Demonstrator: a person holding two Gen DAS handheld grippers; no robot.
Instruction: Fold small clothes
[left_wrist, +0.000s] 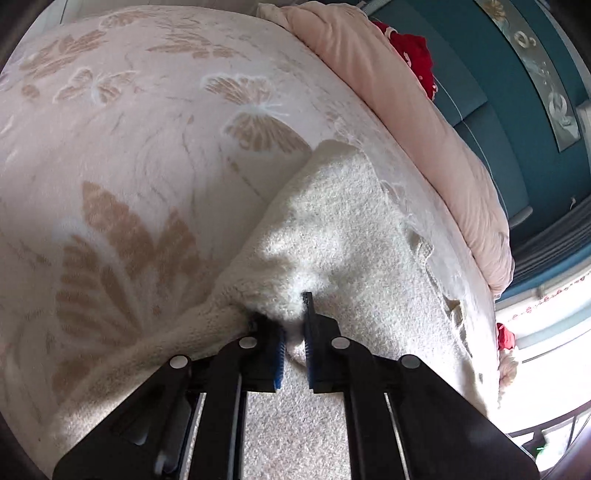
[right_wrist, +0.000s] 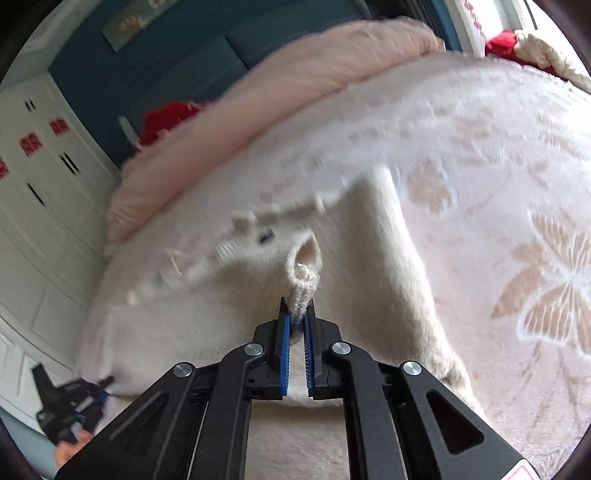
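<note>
A cream knitted garment (left_wrist: 332, 221) lies spread on a pink bed blanket with butterfly and leaf prints (left_wrist: 129, 129). My left gripper (left_wrist: 293, 325) is shut on a bunched fold of the garment, lifting it slightly off the blanket. In the right wrist view the same cream garment (right_wrist: 369, 258) stretches across the blanket (right_wrist: 517, 184). My right gripper (right_wrist: 298, 314) is shut on a ribbed knit edge (right_wrist: 304, 280) that stands up between its blue pads. This view is motion-blurred.
A rolled pink duvet (left_wrist: 424, 129) lies along the bed's far edge, with red cloth (left_wrist: 413, 55) behind it. A teal wall (left_wrist: 517, 110) and a white wardrobe (right_wrist: 44, 184) border the bed. The left gripper (right_wrist: 70, 410) shows at the lower left.
</note>
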